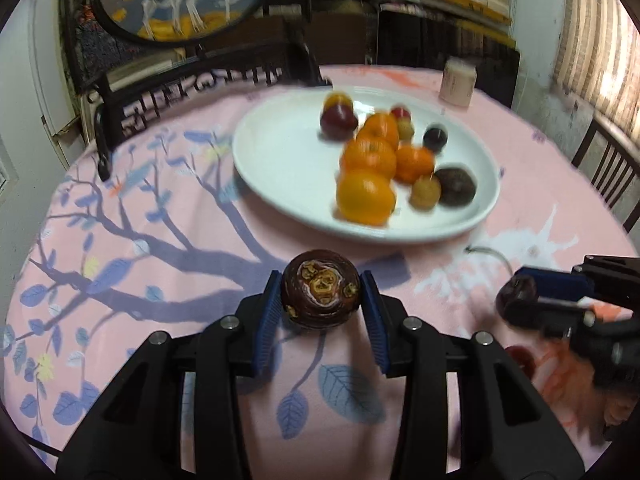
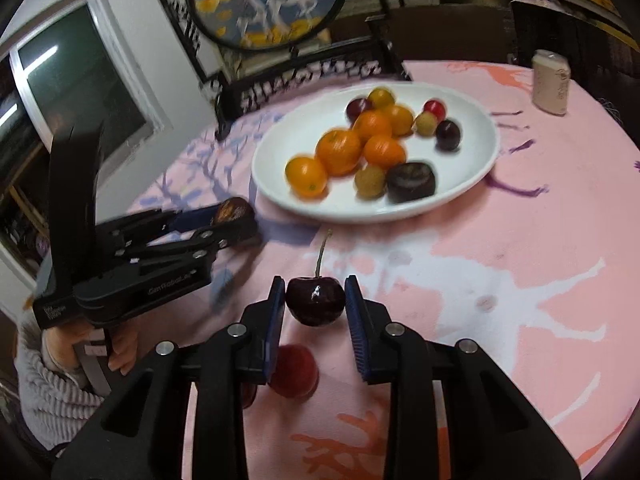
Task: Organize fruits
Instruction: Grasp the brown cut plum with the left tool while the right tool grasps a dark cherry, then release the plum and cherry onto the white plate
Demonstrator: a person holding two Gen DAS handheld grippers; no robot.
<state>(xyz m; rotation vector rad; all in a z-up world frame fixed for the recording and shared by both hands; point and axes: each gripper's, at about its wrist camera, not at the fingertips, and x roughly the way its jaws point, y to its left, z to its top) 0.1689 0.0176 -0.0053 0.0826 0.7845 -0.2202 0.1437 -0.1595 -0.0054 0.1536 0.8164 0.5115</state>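
My left gripper [image 1: 321, 295] is shut on a dark purple mangosteen [image 1: 320, 288], held above the pink cloth short of the white plate [image 1: 280, 152]. It also shows in the right wrist view [image 2: 236, 216], where the mangosteen [image 2: 234, 210] sits at its tips. My right gripper [image 2: 315, 300] is shut on a dark cherry [image 2: 315, 298] with a long stem; it appears in the left wrist view [image 1: 520, 300]. The plate [image 2: 304, 128] holds several oranges [image 2: 338, 151], small yellow, red and dark fruits and another mangosteen [image 2: 411, 182].
A red fruit [image 2: 294, 372] lies on the cloth under my right gripper. A beige jar [image 2: 551, 82] stands at the far right of the round table. Dark wooden chairs [image 1: 192, 88] and a framed round picture [image 2: 268, 0] stand behind the table.
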